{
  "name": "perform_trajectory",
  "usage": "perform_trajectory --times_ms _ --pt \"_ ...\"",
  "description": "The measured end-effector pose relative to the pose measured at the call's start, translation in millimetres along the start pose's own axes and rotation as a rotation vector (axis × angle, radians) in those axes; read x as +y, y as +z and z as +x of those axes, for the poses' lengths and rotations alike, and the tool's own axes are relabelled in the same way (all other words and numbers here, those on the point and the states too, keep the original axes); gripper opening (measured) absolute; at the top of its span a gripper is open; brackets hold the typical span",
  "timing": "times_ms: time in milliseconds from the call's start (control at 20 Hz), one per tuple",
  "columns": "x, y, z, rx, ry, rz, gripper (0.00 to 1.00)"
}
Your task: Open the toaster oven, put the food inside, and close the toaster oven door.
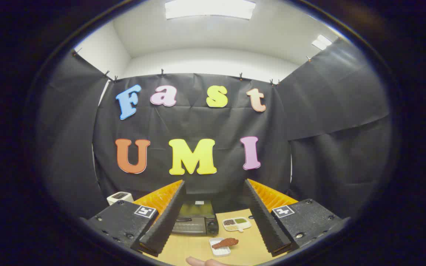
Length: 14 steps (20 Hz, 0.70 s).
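While gaping wide, jaws above the closed toaster oven, food nearby

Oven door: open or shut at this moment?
Shut. The oven door stands upright against its front, handle across the top; the food sits outside on its tray, between the open tongs.

Lit from above by a long ceiling panel and a smaller one, both blown out to white. Bright and even on the wooden tabletop; soft, short shadows only. Strong fisheye bending toward the rim, with dark vignetting. Sharp in the middle, slightly soft on the hand-held gripper, fingers spread wide.
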State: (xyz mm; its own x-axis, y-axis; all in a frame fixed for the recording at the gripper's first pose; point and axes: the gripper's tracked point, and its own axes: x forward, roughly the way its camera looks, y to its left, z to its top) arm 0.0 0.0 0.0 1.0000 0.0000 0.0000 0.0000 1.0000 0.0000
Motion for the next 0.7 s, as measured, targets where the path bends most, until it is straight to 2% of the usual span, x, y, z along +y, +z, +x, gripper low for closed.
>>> perform_trajectory --times_ms 450,700 --pt "8 -7 10 0.007 0.0 0.007 0.99" --pt "15 -28 38 0.018 -0.017 0.021 0.99"
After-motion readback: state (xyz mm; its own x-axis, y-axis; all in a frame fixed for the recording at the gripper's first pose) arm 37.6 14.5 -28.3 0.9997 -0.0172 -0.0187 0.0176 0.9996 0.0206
